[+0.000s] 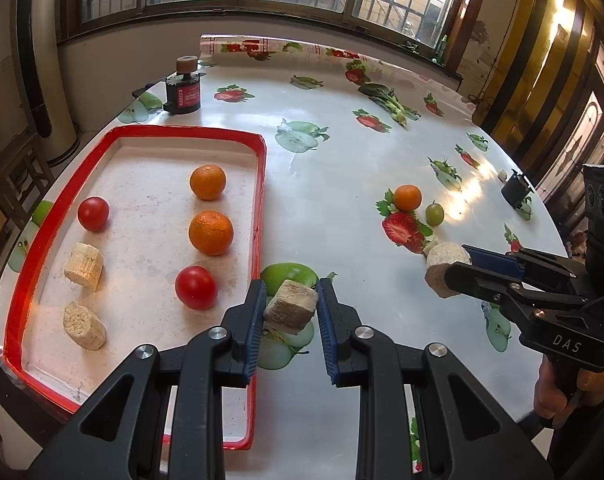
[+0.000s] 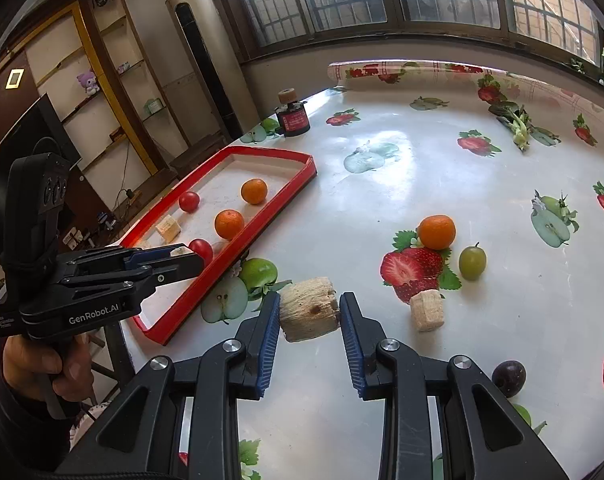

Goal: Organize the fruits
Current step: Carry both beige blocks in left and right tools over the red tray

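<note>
The pale beige fibrous cylinder chunk (image 1: 291,306) sits between the blue pads of the left gripper (image 1: 291,312), which is closed to the chunk's width and appears to grip it on both sides. It hangs just right of the near right rim of the red-edged rectangular tray (image 1: 260,208), over a printed green apple; whether it is clear of the surface cannot be told. The tray interior lies immediately to the chunk's left, so in my judgement the coming move is a short shift left over the rim.

A second pale fibrous cylinder chunk (image 2: 309,309) is held by the right gripper (image 2: 310,312), long axis lying across the jaws, which are closed onto its two ends. It is well to the right of the tray, so the left gripper is much the nearer to the tray.

Inside the tray: two oranges (image 1: 211,233), two red tomatoes (image 1: 195,287) and two further beige chunks (image 1: 84,266), all apart from one another.

Loose on the glossy fruit-print counter (image 2: 422,168), right of the tray: a small orange (image 2: 437,232), a green grape (image 2: 472,262) near it, a small beige chunk (image 2: 427,314) and a dark purple plum (image 2: 509,378). A leafy green vegetable (image 2: 518,124) lies far right; a black cylindrical jar (image 2: 293,114) stands beyond the tray.
</note>
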